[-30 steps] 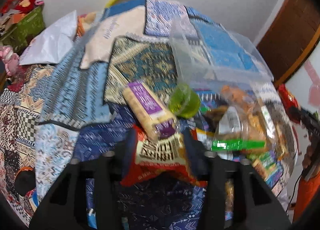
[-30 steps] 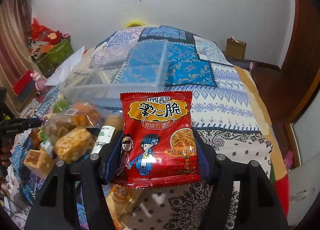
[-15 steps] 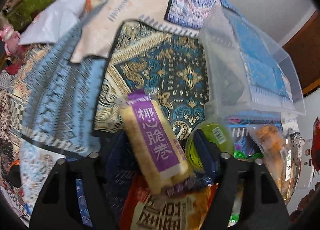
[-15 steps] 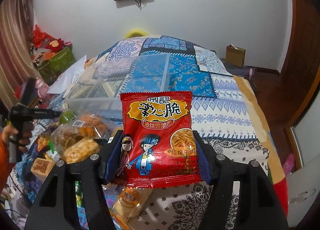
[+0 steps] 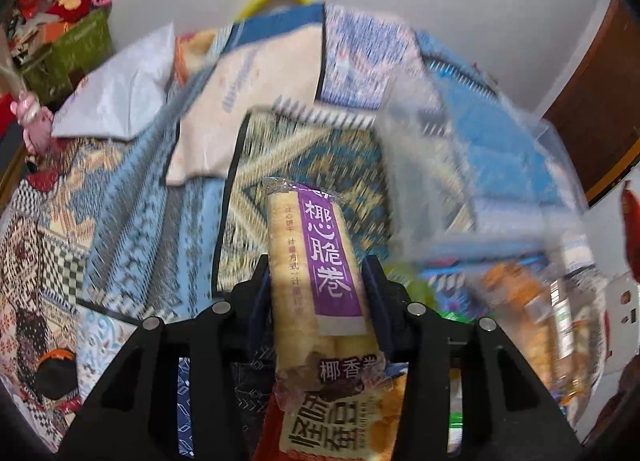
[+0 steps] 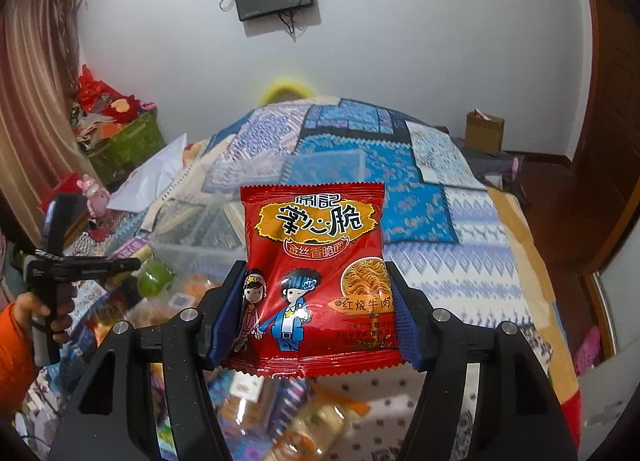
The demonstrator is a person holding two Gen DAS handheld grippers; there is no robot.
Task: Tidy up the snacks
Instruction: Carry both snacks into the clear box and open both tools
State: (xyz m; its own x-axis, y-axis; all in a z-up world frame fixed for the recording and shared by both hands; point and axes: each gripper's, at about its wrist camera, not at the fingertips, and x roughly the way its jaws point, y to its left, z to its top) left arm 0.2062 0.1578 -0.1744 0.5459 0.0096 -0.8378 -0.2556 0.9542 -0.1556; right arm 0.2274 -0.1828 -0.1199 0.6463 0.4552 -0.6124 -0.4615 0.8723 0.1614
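My left gripper (image 5: 316, 285) is shut on a long pale wafer-roll pack with a purple label (image 5: 316, 261) and holds it above the bed. A red and yellow snack pack (image 5: 340, 421) lies just under it. My right gripper (image 6: 316, 301) is shut on a red noodle-snack bag (image 6: 316, 277), held upright and high over the bed. A clear plastic bin (image 6: 200, 229) stands on the patterned bedspread; it also shows, blurred, in the left wrist view (image 5: 472, 165). The left gripper also shows in the right wrist view (image 6: 132, 264), held in a hand.
A heap of loose snacks (image 6: 260, 413) lies on the bed's near side, with a green round cup (image 6: 154, 281) and a clear bag of orange snacks (image 5: 532, 309). A white bag (image 5: 116, 97) and a green basket (image 6: 124, 149) are at the left. A cardboard box (image 6: 484, 133) stands far right.
My left gripper closed on the purple wafer-roll pack and lifted it off the heap. My right gripper rose higher with the red bag still in it.
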